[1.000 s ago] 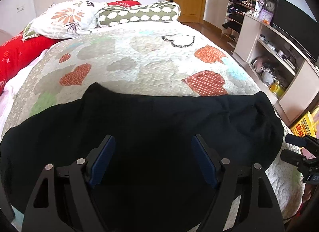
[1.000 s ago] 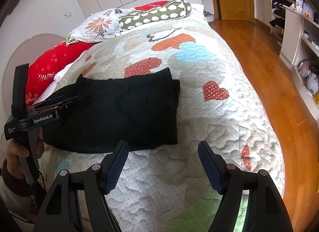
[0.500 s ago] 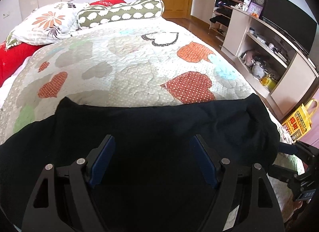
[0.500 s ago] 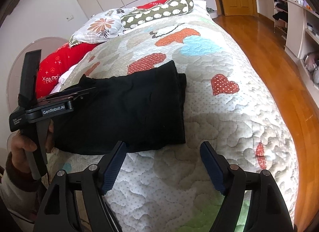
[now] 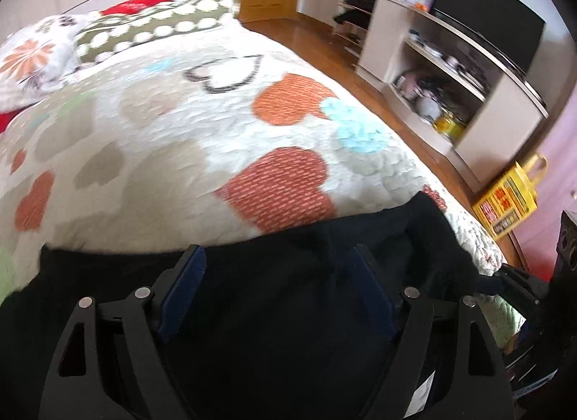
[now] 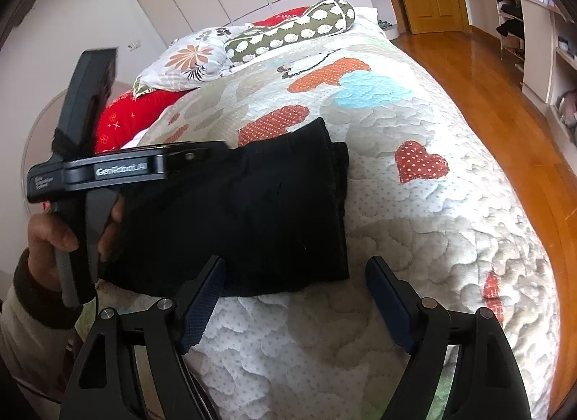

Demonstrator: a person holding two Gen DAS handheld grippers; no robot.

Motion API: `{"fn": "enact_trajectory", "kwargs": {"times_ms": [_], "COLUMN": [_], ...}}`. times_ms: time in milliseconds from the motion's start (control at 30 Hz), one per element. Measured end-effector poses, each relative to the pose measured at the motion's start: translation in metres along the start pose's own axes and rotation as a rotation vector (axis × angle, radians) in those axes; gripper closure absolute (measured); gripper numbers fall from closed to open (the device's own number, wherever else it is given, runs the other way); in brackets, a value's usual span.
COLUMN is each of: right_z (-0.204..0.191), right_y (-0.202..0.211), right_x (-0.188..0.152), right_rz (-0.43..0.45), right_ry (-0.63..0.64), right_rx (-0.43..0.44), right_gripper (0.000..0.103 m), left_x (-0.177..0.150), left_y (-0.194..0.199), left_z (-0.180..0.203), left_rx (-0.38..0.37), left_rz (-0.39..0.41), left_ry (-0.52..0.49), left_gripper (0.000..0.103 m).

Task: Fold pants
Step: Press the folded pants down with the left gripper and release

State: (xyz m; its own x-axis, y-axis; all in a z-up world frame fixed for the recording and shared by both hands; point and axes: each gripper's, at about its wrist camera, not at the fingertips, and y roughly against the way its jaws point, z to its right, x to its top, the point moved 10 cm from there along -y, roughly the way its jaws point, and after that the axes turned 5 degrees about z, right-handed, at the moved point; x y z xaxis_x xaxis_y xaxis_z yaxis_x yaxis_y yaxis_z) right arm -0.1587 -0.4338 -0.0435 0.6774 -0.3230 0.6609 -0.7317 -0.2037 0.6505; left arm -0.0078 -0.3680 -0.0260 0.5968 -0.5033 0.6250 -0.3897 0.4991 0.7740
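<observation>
Bed: quilted heart-print cover, takes up most of both views, pillows at the head end. Pants: black, lying on the bed's near half toward its left side, already folded to a compact rectangle w/ layered edges stacked at the right end; in the left wrist view the cloth fills the lower frame and shows a raised bunched ridge at its right end. Judgement: soft, light, limp fabric, no stiffness, will sag and slide layer on layer if lifted by one ply; not fragile. Best hold, in my view: pinch through all layers at the corners of one short end, one claw per corner, then carry that end over. My left claw: jaws apart, nothing between them, hovering over the cloth's middle; contact w/ fabric can't be confirmed, view is blurred. My right claw: jaws apart, empty, above the bare quilt just beside the pants' near edge, left finger overlapping that edge in view, touching or not unclear. Left hand grips its tool's handle at the pants' left end.
</observation>
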Motion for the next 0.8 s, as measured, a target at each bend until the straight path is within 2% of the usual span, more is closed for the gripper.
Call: {"fn": "enact_trajectory", "kwargs": {"times_ms": [200,333,367,433,467,500,567,667,800], "right_z": [0.0,0.002,0.003,0.005,0.007,0.008,0.006,-0.013,-0.06], "right_y": [-0.006,-0.01,-0.012,-0.016,-0.019,-0.023,-0.024,-0.009,0.01], "right_x": [0.004,0.008,0.01,0.014,0.016,0.018,0.022,0.037,0.065], "right_rz": [0.019,0.04,0.047,0.06,0.063,0.061,0.065,0.102,0.152], "right_ry": [-0.025,-0.081,-0.099,-0.132,-0.142,-0.159,-0.175,-0.097,0.014], "right_rx": [0.018,0.049,0.054,0.059,0.057,0.061,0.084,0.085,0.143], "right_gripper": [0.021,0.021,0.024,0.046,0.069,0.075,0.079,0.08,0.08], "left_x": [0.014,0.013,0.014,0.017,0.018,0.018,0.018,0.024,0.037], "left_y": [-0.024,-0.043,-0.046,-0.049,-0.051,-0.052,-0.047,-0.023,0.034], "left_z": [0.035,0.054,0.054,0.055,0.055,0.055,0.052,0.037,-0.014], "left_rx": [-0.111,-0.149,-0.154,-0.162,-0.16,-0.157,-0.156,-0.159,-0.114], "left_rz": [-0.031,-0.066,-0.068,-0.055,-0.047,-0.042,-0.04,-0.007,0.081], "left_ry": [-0.078,-0.139,-0.132,-0.112,-0.107,-0.1,-0.072,-0.015,0.089], "left_gripper": [0.021,0.021,0.02,0.018,0.018,0.018,0.018,0.019,0.018]}}
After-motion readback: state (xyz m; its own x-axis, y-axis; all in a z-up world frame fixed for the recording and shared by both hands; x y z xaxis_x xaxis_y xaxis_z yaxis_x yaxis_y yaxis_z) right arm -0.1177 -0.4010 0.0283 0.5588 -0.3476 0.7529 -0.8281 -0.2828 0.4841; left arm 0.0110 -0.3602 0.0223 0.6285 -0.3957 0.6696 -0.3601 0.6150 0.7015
